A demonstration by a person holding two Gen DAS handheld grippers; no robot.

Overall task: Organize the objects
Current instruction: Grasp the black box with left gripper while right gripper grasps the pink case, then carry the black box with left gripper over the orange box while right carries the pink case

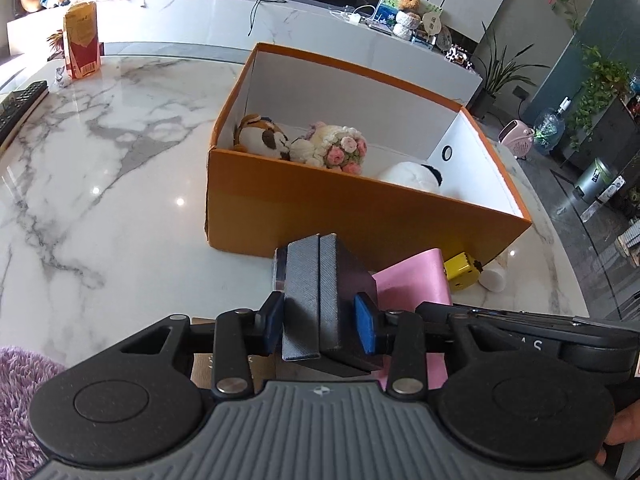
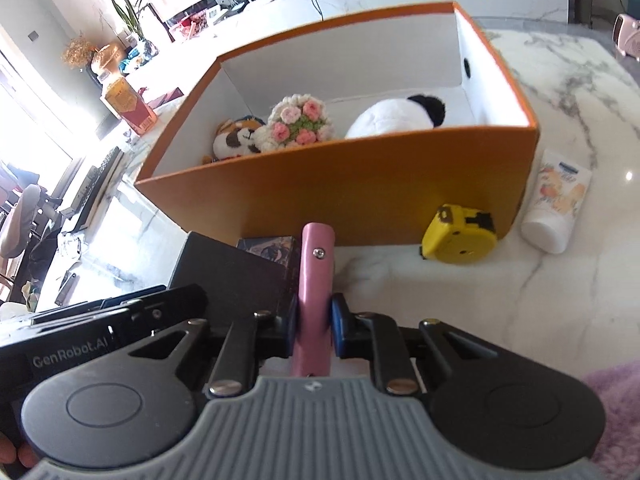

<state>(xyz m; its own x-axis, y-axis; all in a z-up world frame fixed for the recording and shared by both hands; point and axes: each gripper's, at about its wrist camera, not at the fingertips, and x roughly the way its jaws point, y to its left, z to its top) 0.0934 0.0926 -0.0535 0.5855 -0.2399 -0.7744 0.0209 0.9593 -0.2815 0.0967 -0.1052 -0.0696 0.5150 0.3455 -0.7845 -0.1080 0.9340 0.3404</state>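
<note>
1. My left gripper [image 1: 320, 324]: fingers clamped on a dark gray block [image 1: 310, 296], made of two slabs pressed together, held just in front of the orange box [image 1: 320, 208].
2. My right gripper [image 2: 313, 326]: fingers closed on a pink flat case [image 2: 314, 280], gripped edge-on w/ a small screw showing near its top end.
3. Orange box sits open on the marble counter [image 1: 100, 140]. Inside, along the near wall: brown/white plush [image 1: 262, 138], crochet flower bouquet [image 1: 340, 148], panda plush [image 1: 416, 174].
4. On the counter touching or just beside the box's front wall: yellow tape measure [image 2: 460, 236]; white tube [image 2: 558, 204] lies by the box's right corner.
5. Black box [image 2: 232, 276] sits left of the pink case in right view, a small dark printed card box [image 2: 268, 248] behind it, near the orange box wall.
6. Far left counter edge: orange-red carton [image 1: 82, 40] upright, dark remote [image 1: 22, 106] at the edge.
</note>
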